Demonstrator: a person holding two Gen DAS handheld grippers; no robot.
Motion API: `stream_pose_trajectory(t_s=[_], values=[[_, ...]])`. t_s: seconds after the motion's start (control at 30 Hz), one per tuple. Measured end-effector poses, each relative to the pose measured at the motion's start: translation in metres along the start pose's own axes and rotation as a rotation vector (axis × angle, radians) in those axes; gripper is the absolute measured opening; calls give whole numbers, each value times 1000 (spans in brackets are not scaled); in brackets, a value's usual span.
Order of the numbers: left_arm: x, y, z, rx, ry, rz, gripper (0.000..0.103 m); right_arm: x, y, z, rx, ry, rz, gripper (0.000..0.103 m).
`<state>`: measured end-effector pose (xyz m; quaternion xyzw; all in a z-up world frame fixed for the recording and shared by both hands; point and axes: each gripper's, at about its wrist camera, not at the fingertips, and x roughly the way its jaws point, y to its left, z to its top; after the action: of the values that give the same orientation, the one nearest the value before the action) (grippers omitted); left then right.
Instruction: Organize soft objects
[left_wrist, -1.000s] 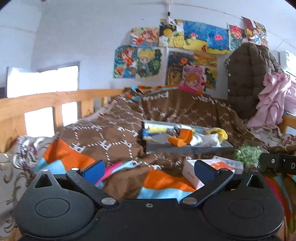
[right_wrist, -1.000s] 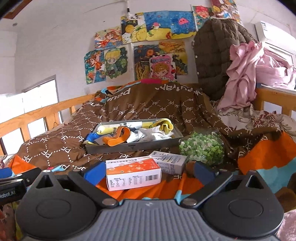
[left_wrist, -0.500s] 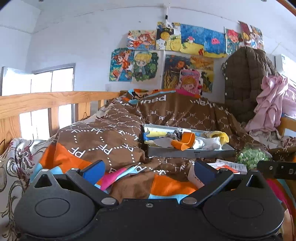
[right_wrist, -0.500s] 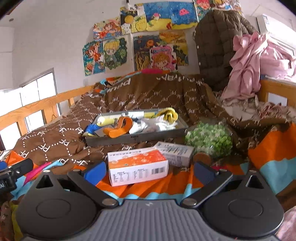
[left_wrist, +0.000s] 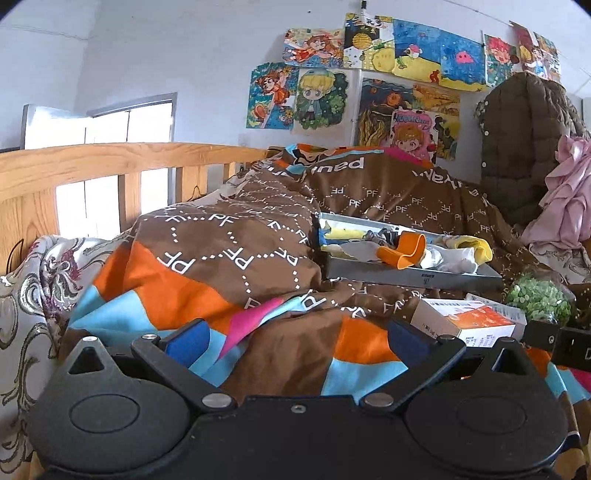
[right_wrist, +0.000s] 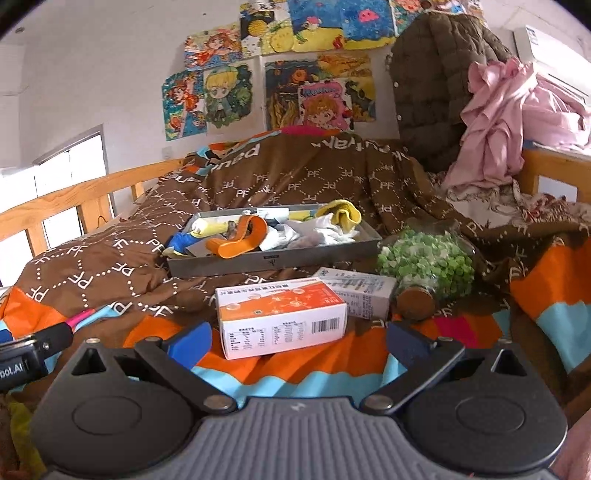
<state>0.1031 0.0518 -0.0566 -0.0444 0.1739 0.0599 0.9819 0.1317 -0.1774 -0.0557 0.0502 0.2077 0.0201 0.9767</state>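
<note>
My left gripper (left_wrist: 295, 338) and right gripper (right_wrist: 299, 341) hover wide apart, holding nothing. The grey tray (right_wrist: 273, 258) of soft items rests on the quilt (right_wrist: 122, 266) printed "PF", behind the orange-and-white box (right_wrist: 282, 321) bearing a barcode.

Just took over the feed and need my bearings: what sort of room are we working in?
Most likely a child's bedroom: a wooden bed rail edges a bed under a brown quilt, and cartoon drawings are taped to the wall.

White wall (left_wrist: 184, 55); wooden bed rail (left_wrist: 92, 162); bright window (left_wrist: 147, 122)
</note>
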Motion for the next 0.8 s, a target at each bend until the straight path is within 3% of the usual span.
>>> stream_pose_trajectory(t_s=[0.13, 0.4, 0.8], values=[[-2, -7, -3, 33, -13, -16, 102, 5, -1, -3, -3, 23, 6, 103], [-2, -16, -9, 41, -8, -61, 102, 1, 8, -7, -66, -23, 7, 103], [2, -6, -7, -41, -7, -18, 102, 1, 6, -5, -66, -29, -10, 103]])
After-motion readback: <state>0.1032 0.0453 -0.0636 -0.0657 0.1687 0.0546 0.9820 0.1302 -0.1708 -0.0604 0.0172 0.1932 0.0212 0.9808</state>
